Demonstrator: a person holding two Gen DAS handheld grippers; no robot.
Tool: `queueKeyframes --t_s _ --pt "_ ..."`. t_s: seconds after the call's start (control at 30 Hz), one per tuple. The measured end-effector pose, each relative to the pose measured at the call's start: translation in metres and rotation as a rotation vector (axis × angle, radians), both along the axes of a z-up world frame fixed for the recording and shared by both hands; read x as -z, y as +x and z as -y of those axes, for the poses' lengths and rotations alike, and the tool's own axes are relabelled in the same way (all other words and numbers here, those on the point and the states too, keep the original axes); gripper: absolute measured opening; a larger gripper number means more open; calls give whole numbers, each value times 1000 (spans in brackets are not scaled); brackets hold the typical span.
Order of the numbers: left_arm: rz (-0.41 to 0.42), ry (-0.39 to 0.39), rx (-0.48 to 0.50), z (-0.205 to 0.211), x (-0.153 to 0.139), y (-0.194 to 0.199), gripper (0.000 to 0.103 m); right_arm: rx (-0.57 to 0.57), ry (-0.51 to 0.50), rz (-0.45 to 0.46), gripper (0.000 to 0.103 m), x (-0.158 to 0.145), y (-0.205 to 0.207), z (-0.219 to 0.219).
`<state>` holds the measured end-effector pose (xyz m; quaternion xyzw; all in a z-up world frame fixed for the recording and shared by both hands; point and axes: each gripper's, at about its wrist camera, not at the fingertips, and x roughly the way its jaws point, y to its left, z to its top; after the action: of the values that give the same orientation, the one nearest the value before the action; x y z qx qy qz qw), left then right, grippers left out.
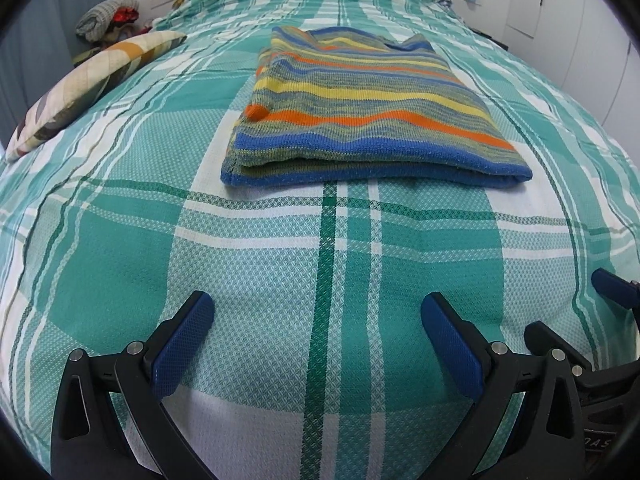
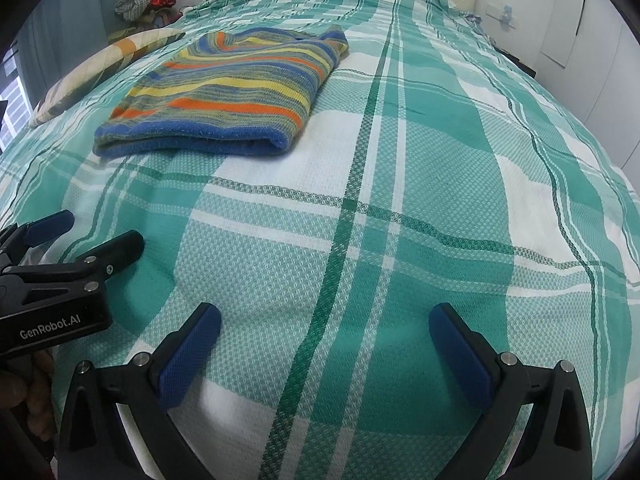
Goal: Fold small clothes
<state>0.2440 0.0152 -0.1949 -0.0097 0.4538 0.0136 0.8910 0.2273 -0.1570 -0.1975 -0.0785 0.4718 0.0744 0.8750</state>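
The bed [image 1: 120, 240], under a green-and-white checked cover, filled my view, white walls behind it. A patterned pillow [image 1: 92, 80] lay at its left edge, with what seemed a bundle of cloth [image 1: 108, 16] beyond. The striped sweater [image 1: 360, 108] lay folded mid-bed, well ahead of me. My left tool [image 1: 318, 320] and right tool [image 2: 324, 328] hovered wide open, holding nothing.

The striped knit garment [image 1: 360, 92] lies folded flat into a neat rectangle on the plaid bedspread [image 1: 280, 260].
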Motion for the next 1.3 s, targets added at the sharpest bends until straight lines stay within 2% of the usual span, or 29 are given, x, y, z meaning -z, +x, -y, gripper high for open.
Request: queueKeyframes --t_s 0.13,0.17,0.23,0.3,0.37,0.4,0.43,0.47,0.53,0.57,0.6,0.7,0.73,0.77,0.8,0.83,0.87,0.93,1.0,1.13,1.2,1.3 --pt "-80 -47 81 -7 -12 1 103 -1 13 -12 103 -1 1 0" --pt "-103 -100 118 -16 -22 -2 102 -2 31 -30 103 -3 3 2" --pt "-53 -224 131 -40 -43 -5 102 -28 97 -81 103 -13 7 11" --pt "27 -316 78 -72 -65 6 102 -61 242 -88 103 -31 16 29" --pt "56 -385 21 -98 -76 38 102 -66 350 -49 103 -48 33 41" --pt "43 -426 8 -107 -76 64 102 -67 407 -24 103 -58 48 46" --pt "24 -440 4 -111 -72 84 102 -71 475 -8 103 -65 66 49" --pt "4 -443 4 -114 -66 105 102 -74 559 -16 103 -70 90 51" --pt "-43 -432 11 -112 -51 146 102 -79 666 -48 103 -69 133 47" --pt "-69 -438 20 -109 -42 160 102 -89 705 -74 102 -64 158 42" --pt "-97 -444 31 -106 -34 173 102 -86 735 -103 97 -54 179 38" --pt "-117 -391 43 -95 -19 190 102 -37 824 -249 85 -14 224 26" --pt "-117 -375 43 -90 -18 192 102 -27 836 -264 79 -5 233 21" --pt "-121 -367 50 -86 -17 193 96 -38 844 -244 73 -2 239 14" --pt "-131 -346 73 -76 -19 197 84 -53 851 -248 54 -1 241 8" --pt "-136 -338 96 -69 -22 198 33 -60 832 -272 38 2 245 -3" --pt "-154 -343 109 -62 -27 200 17 -57 767 -269 35 1 247 -13" --pt "-118 -272 105 -46 -49 193 16 -89 612 -203 28 -17 241 -32" --pt "-55 -256 128 -35 -75 177 16 -152 468 -95 26 -48 224 -49" --pt "74 -227 182 -12 -127 148 16 -245 337 92 26 -109 187 -59" --pt "132 -229 206 -1 -152 138 16 -272 306 177 26 -140 171 -53" --pt "186 -248 237 11 -178 136 16 -273 309 245 26 -172 161 -34"
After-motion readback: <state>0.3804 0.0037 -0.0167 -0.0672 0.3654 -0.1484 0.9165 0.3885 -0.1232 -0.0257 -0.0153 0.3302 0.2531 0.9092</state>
